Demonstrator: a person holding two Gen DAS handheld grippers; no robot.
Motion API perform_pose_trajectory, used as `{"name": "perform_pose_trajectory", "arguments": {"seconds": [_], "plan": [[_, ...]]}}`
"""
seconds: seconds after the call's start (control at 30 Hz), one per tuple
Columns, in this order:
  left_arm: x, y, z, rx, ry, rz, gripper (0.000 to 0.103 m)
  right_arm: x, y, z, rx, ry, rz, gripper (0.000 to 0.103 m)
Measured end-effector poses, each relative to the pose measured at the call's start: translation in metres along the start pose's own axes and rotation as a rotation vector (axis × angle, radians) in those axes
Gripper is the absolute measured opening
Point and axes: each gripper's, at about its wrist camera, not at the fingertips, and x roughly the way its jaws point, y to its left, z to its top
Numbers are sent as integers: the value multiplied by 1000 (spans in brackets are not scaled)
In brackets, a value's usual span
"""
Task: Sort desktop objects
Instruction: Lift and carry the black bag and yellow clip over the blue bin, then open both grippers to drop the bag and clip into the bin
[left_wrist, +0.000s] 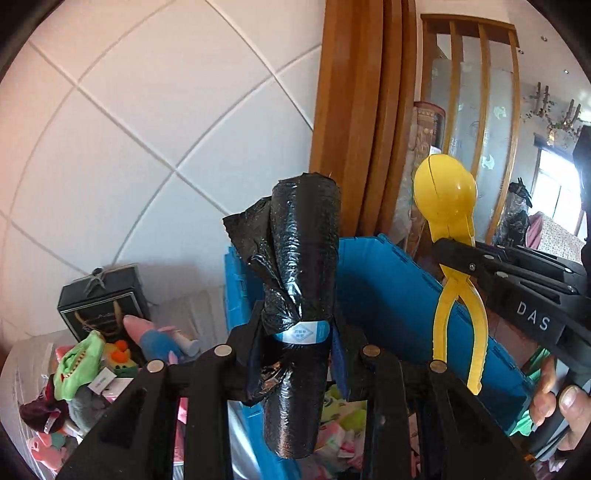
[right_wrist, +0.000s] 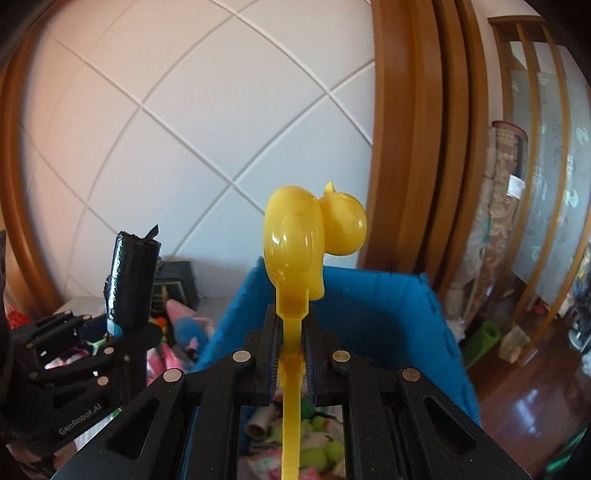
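My left gripper (left_wrist: 297, 338) is shut on a black roll of rubbish bags (left_wrist: 301, 258) with a blue-white paper band, held upright in the air. It also shows in the right wrist view (right_wrist: 131, 280), at the left. My right gripper (right_wrist: 291, 332) is shut on a yellow duck-shaped snowball clip (right_wrist: 299, 240), head up; in the left wrist view the clip (left_wrist: 445, 199) is at the right, clamped by the right gripper (left_wrist: 458, 256). Both are held above a blue plastic crate (left_wrist: 388, 280), which is also in the right wrist view (right_wrist: 369, 306).
Plush toys (left_wrist: 81, 365) and a black gift box (left_wrist: 101, 299) lie on the grey surface left of the crate. Soft toys (right_wrist: 317, 446) fill the crate's bottom. A white tiled wall (left_wrist: 147, 110) and a wooden door frame (left_wrist: 354, 110) stand behind.
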Motion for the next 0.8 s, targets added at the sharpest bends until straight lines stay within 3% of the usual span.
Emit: {"name": "perform_pose_trajectory", "arguments": {"seconds": [0.17,0.3,0.43,0.57,0.67,0.8], "plan": [[104,-48,-3,-24,256,-11,31,69,-67,-24,39,177,-39,12],[182,-72,-36,-4,472,54,31,140,-102,-75,113,376,-19,12],[232,-70,-74,10,625,97,31,196,-118,-127,152,541,0,12],[235,-67,-84,45,621,132,31,225,-122,-160,169,657,29,12],[234,-64,-89,59,612,175,31,229,-116,-164,137,668,27,12],[243,-54,-93,33,664,196,31,227,-115,-164,145,652,58,13]]}}
